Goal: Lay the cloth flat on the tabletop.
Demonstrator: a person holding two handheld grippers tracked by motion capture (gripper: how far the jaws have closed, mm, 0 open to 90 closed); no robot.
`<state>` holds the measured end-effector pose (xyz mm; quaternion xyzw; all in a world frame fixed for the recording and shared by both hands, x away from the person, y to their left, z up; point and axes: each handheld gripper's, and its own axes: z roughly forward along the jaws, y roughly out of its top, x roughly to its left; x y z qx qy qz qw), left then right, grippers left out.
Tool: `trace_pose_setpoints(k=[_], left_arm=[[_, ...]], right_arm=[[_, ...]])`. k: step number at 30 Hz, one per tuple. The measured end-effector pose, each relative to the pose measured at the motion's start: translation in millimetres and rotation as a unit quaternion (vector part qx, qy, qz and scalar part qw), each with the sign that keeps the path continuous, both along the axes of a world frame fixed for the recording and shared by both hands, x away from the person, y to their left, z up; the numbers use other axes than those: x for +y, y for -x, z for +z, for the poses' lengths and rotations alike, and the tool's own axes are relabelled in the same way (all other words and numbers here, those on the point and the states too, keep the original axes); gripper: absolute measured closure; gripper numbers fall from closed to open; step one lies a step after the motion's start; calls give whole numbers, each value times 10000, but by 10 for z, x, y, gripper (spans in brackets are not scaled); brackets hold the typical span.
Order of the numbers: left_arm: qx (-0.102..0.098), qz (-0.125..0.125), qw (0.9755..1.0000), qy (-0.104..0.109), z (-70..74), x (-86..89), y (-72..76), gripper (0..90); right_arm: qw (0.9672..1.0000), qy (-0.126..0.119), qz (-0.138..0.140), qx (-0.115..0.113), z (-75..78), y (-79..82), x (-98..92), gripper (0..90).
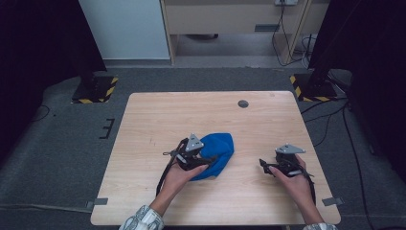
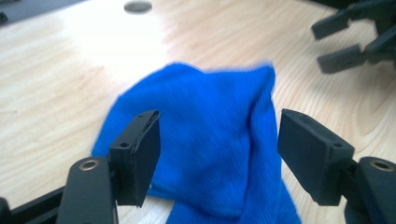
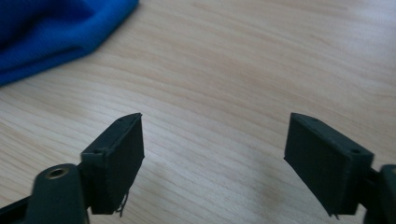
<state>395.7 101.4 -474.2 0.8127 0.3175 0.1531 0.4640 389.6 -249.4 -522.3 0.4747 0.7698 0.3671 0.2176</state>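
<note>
A blue cloth (image 1: 216, 155) lies bunched on the wooden counter (image 1: 158, 115), a little toward the person's side of the middle. In the high view the left gripper (image 1: 208, 160) and its hand cover the cloth's near-left part. In the left gripper view the cloth is blurred and cut off at the bottom edge — its folds are hard to make out. That gripper's jaws stand spread, with the cloth between them but the pads clear of it. The right gripper (image 1: 264, 165) hovers well apart over bare wood — jaws spread, nothing between them. No readable writing.
</note>
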Motion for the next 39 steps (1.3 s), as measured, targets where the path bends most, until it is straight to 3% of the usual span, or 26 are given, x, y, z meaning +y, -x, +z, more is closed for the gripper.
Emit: trace_pose_setpoints(k=[7,11,14,20,25,30,35,39], left_arm=[[-58,62,10000,7,73,176,-9,335],[-65,216,9995,-217,33,293,-48,370],[1,372,9990,-257,-17,378,-93,382],[158,535,9967,-585,-115,548,-105,431],[204,660,9955,-653,-111,799,27,447],[252,577,9948,-800,-161,995,226,443],[326,310,9945,-950,-222,1033,358,427],[293,328,9941,-992,-236,1031,342,445]], right_arm=[[9989,-139,448,-86,61,62,179,458],[9971,-149,737,-110,85,103,286,560],[9958,-162,888,-122,105,123,348,635],[9931,-199,1151,-118,130,168,470,705],[9910,-192,1310,-187,209,201,577,695],[9892,-208,1439,-207,280,188,732,656],[9863,-124,1635,-162,311,179,959,581],[9858,-97,1668,-141,305,168,1110,524]])
